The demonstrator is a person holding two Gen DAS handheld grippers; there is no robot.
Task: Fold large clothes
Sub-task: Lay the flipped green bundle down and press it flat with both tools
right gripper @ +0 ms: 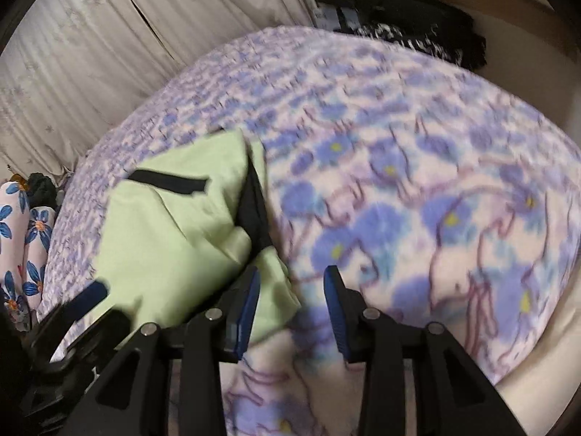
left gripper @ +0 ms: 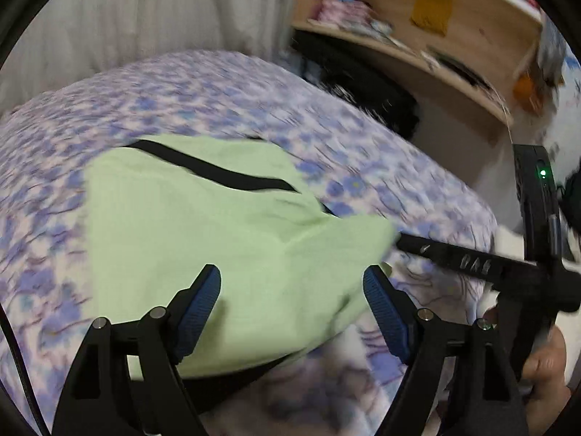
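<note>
garment: the light green garment (left gripper: 203, 239) with black trim lies on the floral blanket (left gripper: 254, 94) covering the bed, already bunched into a rough folded packet. It sits toward the left side of the bed in the right wrist view, and the right-hand edge looks doubled over, with a black inner panel (right gripper: 254, 207) peeking out.

left gripper: the left gripper (left gripper: 292, 287) hangs just over the near part of the green cloth, jaws spread wide, nothing between the blue pads (left gripper: 203, 298). Can't tell if the pads touch the fabric.

right gripper: the right gripper (right gripper: 292, 289) has its jaws apart too and is empty. Its left pad is over the garment's near right corner, its right pad over bare blanket. From the left wrist view its fingers seem to reach toward the garment's right tip, but that bit is blurry.

step in hand: looks like lining up for the next fold or a tidy-up of the packet, just a guess.

how to do it well: both grippers should pinch all the layers at a corner, not only the top one, then lift evenly and lay the fold down flat so the black trim (left gripper: 218, 170) lines up. Go slow; thin cloth slips and drags the layers under it.

background: curtain (right gripper: 90, 54) behind the bed, wooden shelf (left gripper: 417, 36) off to the right.
</note>
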